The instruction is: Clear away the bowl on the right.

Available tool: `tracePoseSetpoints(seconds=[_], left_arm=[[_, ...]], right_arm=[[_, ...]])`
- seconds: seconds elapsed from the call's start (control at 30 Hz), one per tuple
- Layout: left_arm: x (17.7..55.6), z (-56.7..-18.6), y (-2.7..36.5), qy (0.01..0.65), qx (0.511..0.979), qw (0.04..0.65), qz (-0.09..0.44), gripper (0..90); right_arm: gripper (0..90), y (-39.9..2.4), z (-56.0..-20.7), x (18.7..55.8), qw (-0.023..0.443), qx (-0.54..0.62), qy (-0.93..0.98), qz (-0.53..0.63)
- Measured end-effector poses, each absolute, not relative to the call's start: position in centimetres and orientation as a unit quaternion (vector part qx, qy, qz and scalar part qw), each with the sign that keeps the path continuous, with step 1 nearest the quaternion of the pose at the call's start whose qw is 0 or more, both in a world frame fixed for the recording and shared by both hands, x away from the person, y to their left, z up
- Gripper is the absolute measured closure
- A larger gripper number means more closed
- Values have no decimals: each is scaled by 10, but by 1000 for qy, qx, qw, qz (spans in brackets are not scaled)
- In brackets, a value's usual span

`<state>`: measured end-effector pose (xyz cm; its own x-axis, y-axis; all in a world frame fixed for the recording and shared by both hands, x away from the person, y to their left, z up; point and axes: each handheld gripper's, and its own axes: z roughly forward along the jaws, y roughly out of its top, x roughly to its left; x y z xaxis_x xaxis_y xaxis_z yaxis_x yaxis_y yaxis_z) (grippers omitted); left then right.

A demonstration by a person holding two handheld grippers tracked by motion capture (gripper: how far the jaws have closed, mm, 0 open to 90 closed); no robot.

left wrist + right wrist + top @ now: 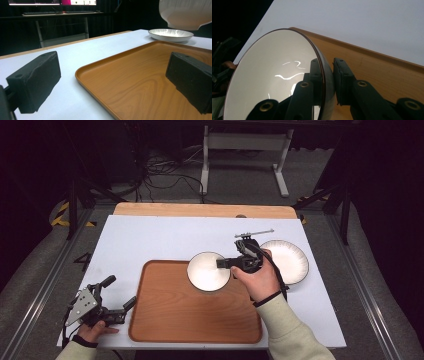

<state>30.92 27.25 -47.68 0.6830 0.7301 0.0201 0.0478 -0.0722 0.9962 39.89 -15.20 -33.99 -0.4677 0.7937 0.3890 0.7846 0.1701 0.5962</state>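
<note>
Right fingers [322,75] clamp the rim of a white bowl [208,271]: one finger inside the wall, one outside, closed on it. In the right gripper view the bowl [274,75] is tilted, with its opening facing sideways and its dark rim line visible. Right gripper [226,263] holds it over the far right part of the wooden tray [175,320], and in the left gripper view the bowl [185,12] hangs clear above the tray, not touching it.

Left fingers [37,80] are spread wide apart, nothing between them. Left gripper [120,292] sits at the near left corner of the surface [150,235], just beside the tray's left edge. One finger is over the white surface, the other over the tray [140,82]. The person's left hand [92,332] grips it from the near edge.

Second dish, a white plate [292,262] with a dark rim, rests on the surface off the tray's far right corner, partly behind the right hand [260,280]. Left gripper view shows that plate [171,34] flat on the surface beyond the tray's rim.

Tray lies along the near edge, centred, and nothing rests on it.
</note>
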Motion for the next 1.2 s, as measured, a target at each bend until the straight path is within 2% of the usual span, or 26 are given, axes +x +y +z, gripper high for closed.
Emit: tracePoseSetpoints(seconds=[0.47,1.2], left_arm=[[309,-477,272,287,678,617,276,3],[309,-477,272,286,679,617,276,3]], right_arm=[[780,-139,-376,402,-1,511,771,381],[769,-127,-410,403,-17,517,772,370]])
